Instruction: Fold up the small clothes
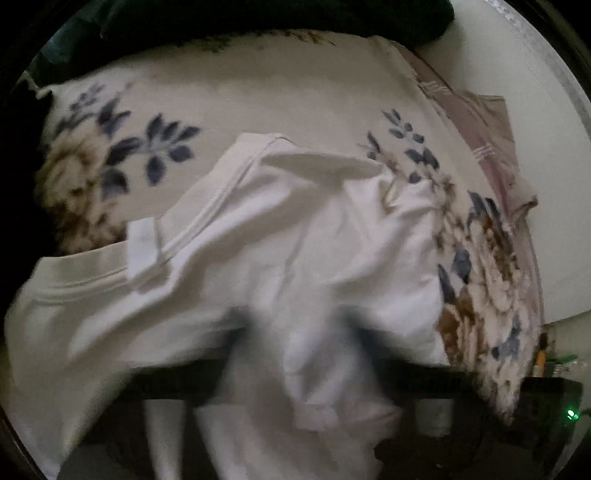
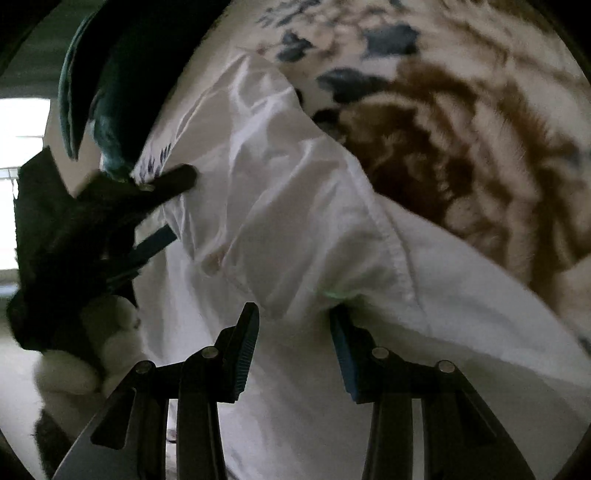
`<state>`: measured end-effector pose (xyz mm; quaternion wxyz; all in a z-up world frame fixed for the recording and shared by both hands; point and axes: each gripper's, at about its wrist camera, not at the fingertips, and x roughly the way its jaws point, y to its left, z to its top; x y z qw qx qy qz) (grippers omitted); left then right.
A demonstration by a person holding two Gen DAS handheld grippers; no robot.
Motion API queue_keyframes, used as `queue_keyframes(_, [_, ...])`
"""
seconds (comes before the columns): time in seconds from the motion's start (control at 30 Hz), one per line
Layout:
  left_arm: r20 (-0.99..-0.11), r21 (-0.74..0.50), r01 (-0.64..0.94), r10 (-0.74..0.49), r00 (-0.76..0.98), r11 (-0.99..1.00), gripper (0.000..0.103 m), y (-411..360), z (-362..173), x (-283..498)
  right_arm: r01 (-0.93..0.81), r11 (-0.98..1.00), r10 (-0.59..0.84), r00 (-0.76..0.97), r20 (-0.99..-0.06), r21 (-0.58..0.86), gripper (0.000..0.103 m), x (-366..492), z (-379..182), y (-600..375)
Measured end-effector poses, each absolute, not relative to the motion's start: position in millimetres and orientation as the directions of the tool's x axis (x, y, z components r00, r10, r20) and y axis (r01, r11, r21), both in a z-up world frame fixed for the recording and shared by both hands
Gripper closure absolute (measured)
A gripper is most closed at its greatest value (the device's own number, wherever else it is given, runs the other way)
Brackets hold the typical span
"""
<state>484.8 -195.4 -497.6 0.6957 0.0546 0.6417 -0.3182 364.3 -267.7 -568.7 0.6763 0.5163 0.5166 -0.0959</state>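
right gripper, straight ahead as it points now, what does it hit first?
Likely the white shirt: the right gripper stands open with the cloth bunched just beyond its tips. The flowered blanket lies behind it. Depth is unclear.

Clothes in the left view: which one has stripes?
The pink cloth, at the right edge of the blanket: pale stripes cross it. The shirt is plain white, and the dark cloth at the top shows no stripes.

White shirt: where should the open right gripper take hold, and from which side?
Probably the stitched seam on the white shirt, approached from the near side: that firm ridge lies just ahead of the right gripper, whose fingers stand open, clear of the left gripper.
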Motion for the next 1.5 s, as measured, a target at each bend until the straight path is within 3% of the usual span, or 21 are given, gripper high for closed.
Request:
queue_keyframes(0.07, [-0.916,-0.366,0.462,-0.4,-0.026,0.808,0.101,-185.7,-491.3,491.7,0.67,0.404,0.408,0.478,-0.778,0.623,0.075,358.4,-571.8,-269.6])
queue_keyframes(0.1, [-0.913,-0.373,0.434,-0.409,-0.012,0.82,0.101,-177.8,-487.0,497.6,0.674,0.384,0.418,0.482,-0.77,0.63,0.092,355.7,-572.0,-270.6])
queue_keyframes(0.3, [-0.91,-0.366,0.337,-0.409,0.065,0.868,0.102,-146.4,-469.5,524.4,0.652,0.337,0.468,0.511,-0.721,0.68,0.096,346.5,-557.7,-279.0])
queue_keyframes(0.4, [-0.889,-0.433,0.3,-0.457,0.013,0.85,0.1,-136.2,-480.5,533.2,0.635,0.35,0.499,0.495,-0.711,0.688,0.096,344.0,-551.1,-280.5])
queue_keyframes(0.47, [-0.845,-0.529,0.262,-0.528,-0.081,0.807,0.093,-130.5,-498.4,531.8,0.641,0.425,0.472,0.445,-0.761,0.639,0.094,348.7,-549.0,-281.8])
queue_keyframes(0.5, [-0.833,-0.551,0.252,-0.543,-0.104,0.796,0.084,-128.7,-504.3,530.5,0.643,0.446,0.47,0.423,-0.775,0.622,0.084,351.4,-550.4,-280.4])
queue_keyframes(0.53, [-0.823,-0.566,0.245,-0.553,-0.127,0.787,0.073,-128.3,-510.6,527.0,0.644,0.463,0.475,0.4,-0.784,0.609,0.064,354.9,-552.8,-278.6])
queue_keyframes(0.57, [-0.822,-0.568,0.245,-0.551,-0.141,0.786,0.068,-131.1,-516.1,522.8,0.642,0.471,0.479,0.39,-0.786,0.605,0.057,356.5,-555.6,-277.2])
queue_keyframes(0.67, [-0.805,-0.593,0.266,-0.57,-0.166,0.76,0.063,-140.7,-519.2,511.5,0.636,0.475,0.491,0.383,-0.783,0.609,0.055,359.2,-561.1,-274.2])
queue_keyframes(0.77, [-0.824,-0.562,0.303,-0.552,-0.126,0.77,0.07,-150.6,-512.7,504.5,0.637,0.458,0.494,0.398,-0.773,0.62,0.055,366.1,-565.3,-271.0])
queue_keyframes(0.8, [-0.833,-0.545,0.319,-0.544,-0.102,0.776,0.103,-154.2,-509.7,503.5,0.637,0.456,0.491,0.403,-0.772,0.622,0.059,368.5,-565.6,-269.9])
queue_keyframes(0.83, [-0.834,-0.542,0.322,-0.543,-0.094,0.776,0.102,-158.6,-508.6,504.2,0.633,0.45,0.487,0.418,-0.767,0.63,0.081,368.3,-564.0,-269.7])
queue_keyframes(0.87, [-0.84,-0.528,0.325,-0.537,-0.069,0.784,0.103,-157.1,-503.1,504.5,0.632,0.449,0.486,0.421,-0.766,0.632,0.09,368.7,-563.3,-268.8])
queue_keyframes(1.07, [-0.854,-0.48,0.347,-0.52,0.028,0.806,0.103,-143.5,-474.4,510.3,0.57,0.405,0.526,0.495,-0.692,0.715,0.094,373.5,-547.1,-261.8])
queue_keyframes(1.23, [-0.923,-0.352,0.358,-0.385,0.023,0.865,0.1,-140.1,-502.5,514.9,0.573,0.561,0.475,0.369,-0.799,0.598,0.094,387.0,-552.9,-248.4])
queue_keyframes(1.3, [-0.936,-0.329,0.334,-0.351,0.006,0.883,0.099,-133.0,-513.3,515.0,0.567,0.644,0.463,0.246,-0.852,0.514,0.091,392.7,-562.9,-241.8])
queue_keyframes(1.37, [-0.919,-0.374,0.28,-0.394,0.017,0.884,0.099,-118.4,-511.5,513.2,0.533,0.683,0.472,0.2,-0.859,0.5,0.084,393.9,-558.7,-236.7])
queue_keyframes(1.4, [-0.921,-0.364,0.271,-0.388,0.037,0.891,0.099,-113.9,-507.6,511.8,0.507,0.706,0.47,0.187,-0.863,0.495,0.071,393.1,-551.5,-233.7])
queue_keyframes(1.43, [-0.924,-0.348,0.267,-0.377,0.065,0.899,0.092,-108.4,-502.0,508.1,0.479,0.73,0.46,0.183,-0.869,0.488,0.056,393.8,-541.9,-229.7])
queue_keyframes(1.47, [-0.925,-0.33,0.262,-0.366,0.102,0.907,0.084,-101.0,-494.1,502.4,0.448,0.754,0.446,0.189,-0.875,0.481,0.051,392.4,-530.0,-226.2])
queue_keyframes(1.5, [-0.923,-0.327,0.257,-0.365,0.12,0.91,0.061,-96.2,-489.4,497.1,0.423,0.776,0.426,0.195,-0.884,0.468,0.045,390.4,-520.3,-223.7])
